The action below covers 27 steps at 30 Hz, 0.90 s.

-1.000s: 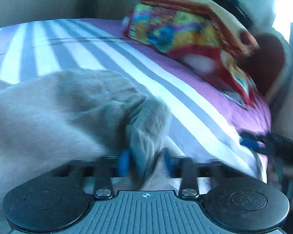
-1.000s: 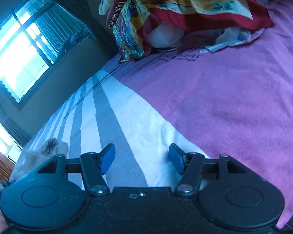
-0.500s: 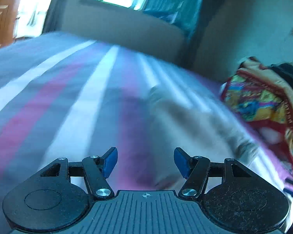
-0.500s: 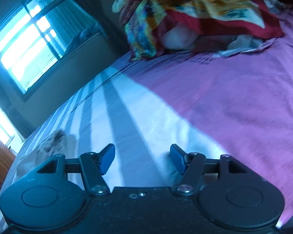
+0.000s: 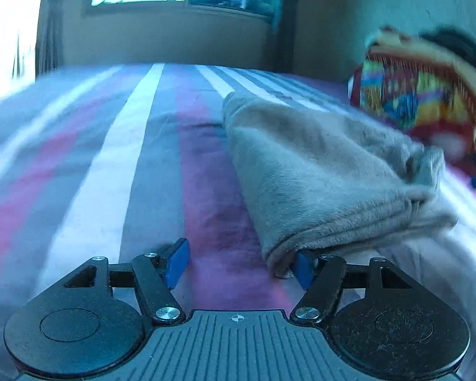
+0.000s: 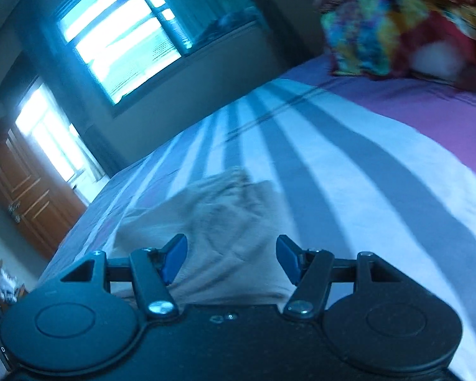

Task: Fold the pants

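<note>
Looking along the left gripper (image 5: 239, 263), we lose part of its right pad (image 5: 302, 268) under the near corner of the pants (image 5: 317, 171); whether cloth touches the pad or only hangs in front of it we cannot tell. The right edge of that frame is smeared, so the bright pile (image 5: 422, 95) at upper right reads only as colours, and the far end of the pants blurs into pale cloth at right centre.

In the left wrist view the pants lie folded into a thick grey bundle on the striped bed (image 5: 111, 158), running from frame centre down to lower right. Their near corner ends at the right pad, while the left pad stands apart over bare sheet. The jaws are spread wide and hold nothing. In the right wrist view the pants (image 6: 231, 219) sit low in the centre, just ahead of and partly beneath the right gripper (image 6: 231, 255), its body cutting off their near edge. Those jaws are also spread and empty. A window (image 6: 123, 38) fills the upper left and a wooden door (image 6: 25, 190) the left edge; motion blur softens the cloth's folds.

A second ago the left jaws were pinching grey cloth; half a second ago they were already apart, with the bundle farther off. The right gripper then saw the pants only as a small shape at lower left; now they lie between its pads in the frame.
</note>
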Motion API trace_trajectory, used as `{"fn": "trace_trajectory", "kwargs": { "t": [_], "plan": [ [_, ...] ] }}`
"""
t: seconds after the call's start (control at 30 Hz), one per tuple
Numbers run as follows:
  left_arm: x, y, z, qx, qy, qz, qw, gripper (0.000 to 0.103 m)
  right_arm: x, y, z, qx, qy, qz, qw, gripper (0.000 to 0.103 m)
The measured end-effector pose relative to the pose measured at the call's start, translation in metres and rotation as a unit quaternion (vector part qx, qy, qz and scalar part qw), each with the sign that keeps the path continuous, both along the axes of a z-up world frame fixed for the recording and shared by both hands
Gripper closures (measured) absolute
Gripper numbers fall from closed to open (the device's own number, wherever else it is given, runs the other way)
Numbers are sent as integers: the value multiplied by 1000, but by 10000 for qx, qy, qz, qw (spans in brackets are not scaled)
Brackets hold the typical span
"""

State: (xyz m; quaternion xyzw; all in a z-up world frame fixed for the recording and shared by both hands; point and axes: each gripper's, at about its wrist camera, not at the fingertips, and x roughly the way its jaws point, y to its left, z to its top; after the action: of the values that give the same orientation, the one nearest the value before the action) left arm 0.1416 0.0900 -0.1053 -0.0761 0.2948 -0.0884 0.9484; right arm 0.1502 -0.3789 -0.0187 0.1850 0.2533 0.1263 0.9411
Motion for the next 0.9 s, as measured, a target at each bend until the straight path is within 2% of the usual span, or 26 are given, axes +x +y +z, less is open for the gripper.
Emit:
{"fn": "trace_trajectory", "kwargs": {
  "t": [0.03,0.07,0.13,0.23,0.3,0.33,0.37,0.4,0.47,0.5,0.57,0.6,0.63,0.67,0.7,0.73,0.8,0.83,0.9],
  "plan": [
    [0,6,-5,-258,10,35,9997,34,8,8,0,-86,6,47,10000,42],
    [1,7,-7,-348,7,41,9994,34,17,17,0,-192,-15,100,9998,42],
    [5,2,-11,-382,-3,18,9993,34,32,29,-2,-386,-4,141,9992,43],
    [7,3,-16,-555,0,7,9985,34,58,43,-8,-628,320,112,9975,46],
    [6,3,-18,-583,-22,17,9983,34,67,51,-12,-806,447,92,9957,56],
    [6,2,-18,-597,-28,26,9982,34,72,52,-11,-808,518,125,9953,73],
    [5,3,-18,-619,-40,36,9981,34,73,53,-9,-679,509,194,9962,79],
    [6,4,-18,-661,-48,40,9978,34,63,52,0,-491,225,235,9983,82],
    [6,4,-19,-726,-55,45,9973,34,50,41,12,-37,-102,211,9997,83],
    [7,4,-19,-718,-55,45,9974,34,47,38,10,32,-47,132,9999,82],
    [7,3,-19,-731,-51,46,9973,34,58,39,-7,-218,551,61,9982,72],
    [7,3,-19,-737,-51,47,9973,34,60,37,-15,-162,810,93,9965,70],
    [8,3,-19,-737,-53,46,9973,34,55,32,-17,-25,797,56,9968,62],
    [8,3,-20,-737,-59,47,9973,34,46,26,-15,131,706,1,9974,37],
    [8,2,-20,-744,-65,46,9972,34,40,21,-15,283,633,-49,9976,26],
    [9,2,-21,-758,-65,47,9971,34,37,16,-17,463,626,-80,9969,25],
    [9,2,-21,-760,-66,43,9971,34,48,12,-28,666,991,-85,9928,25],
    [9,2,-21,-760,-63,43,9971,34,57,13,-33,661,1172,-98,9909,26],
    [10,1,-21,-754,-63,43,9971,34,71,18,-43,505,1240,-36,9910,29]
  ]
}}
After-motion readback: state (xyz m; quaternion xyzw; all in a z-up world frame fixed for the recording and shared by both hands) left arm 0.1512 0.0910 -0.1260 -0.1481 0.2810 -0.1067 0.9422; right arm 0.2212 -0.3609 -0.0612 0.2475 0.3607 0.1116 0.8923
